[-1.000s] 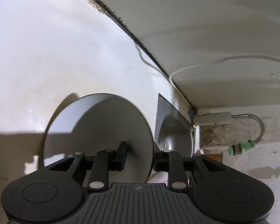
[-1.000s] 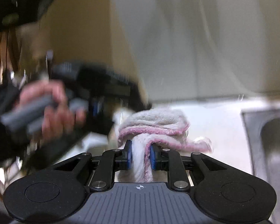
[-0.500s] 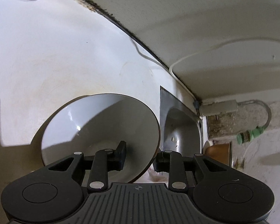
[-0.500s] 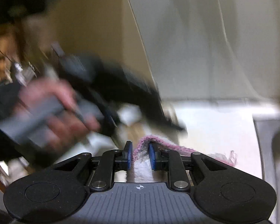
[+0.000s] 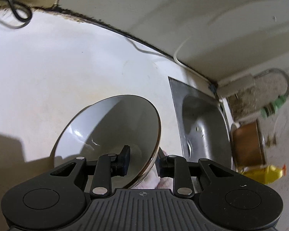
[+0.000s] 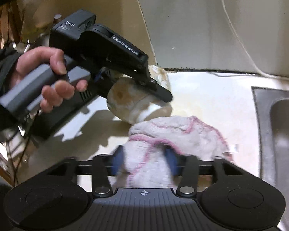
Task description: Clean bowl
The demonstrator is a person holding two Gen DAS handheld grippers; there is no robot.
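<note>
I'm seeing bare counter (image 5: 71, 73) lying open left of the tilted bowl (image 5: 113, 132). The sink (image 5: 204, 127) and wall (image 5: 163, 15) are hemming in the right and far sides.

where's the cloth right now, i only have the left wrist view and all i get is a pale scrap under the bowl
observer: The cloth is bunched between the right gripper's fingers, low over the counter beside the sink.
operator: is it gripped tight
observer: Cannot tell. The pads are motion-blurred, with cloth filling the gap between them.
operator: ok and the outside of the bowl, clean?
observer: No. The underside of the bowl, which the left gripper clamps by the rim, shows a brownish stain.
</note>
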